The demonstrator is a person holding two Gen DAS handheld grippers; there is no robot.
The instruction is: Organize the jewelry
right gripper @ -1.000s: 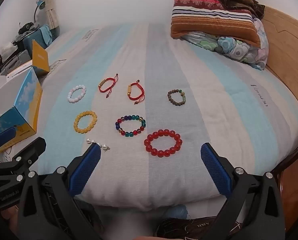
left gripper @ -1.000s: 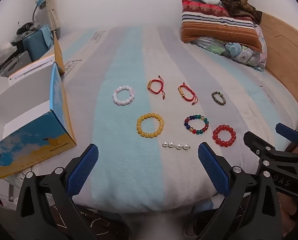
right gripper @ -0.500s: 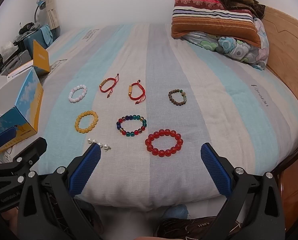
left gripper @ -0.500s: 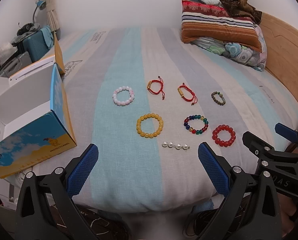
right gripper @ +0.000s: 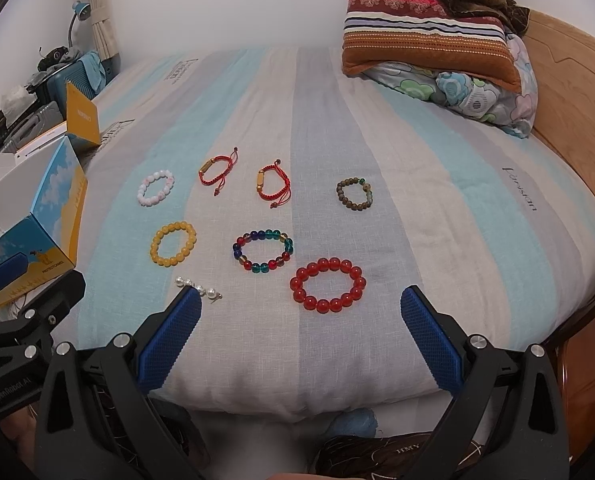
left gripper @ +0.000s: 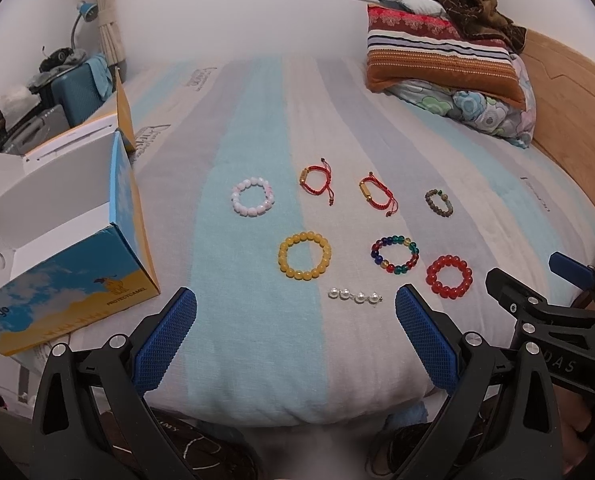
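Observation:
Several bracelets lie on the striped bed: a pink-white one, two red cord ones, a brown bead one, a yellow one, a multicolour one, a red bead one and a short pearl piece. My left gripper is open and empty at the bed's near edge, just short of the pearls. My right gripper is open and empty, just short of the red bead bracelet.
An open blue and yellow cardboard box stands at the left of the bed. Pillows and a folded blanket lie at the far right by the wooden headboard. Luggage and clutter sit at the far left.
Both grippers have crept slightly forward toward the bed; the jewelry has not moved and both stay open.

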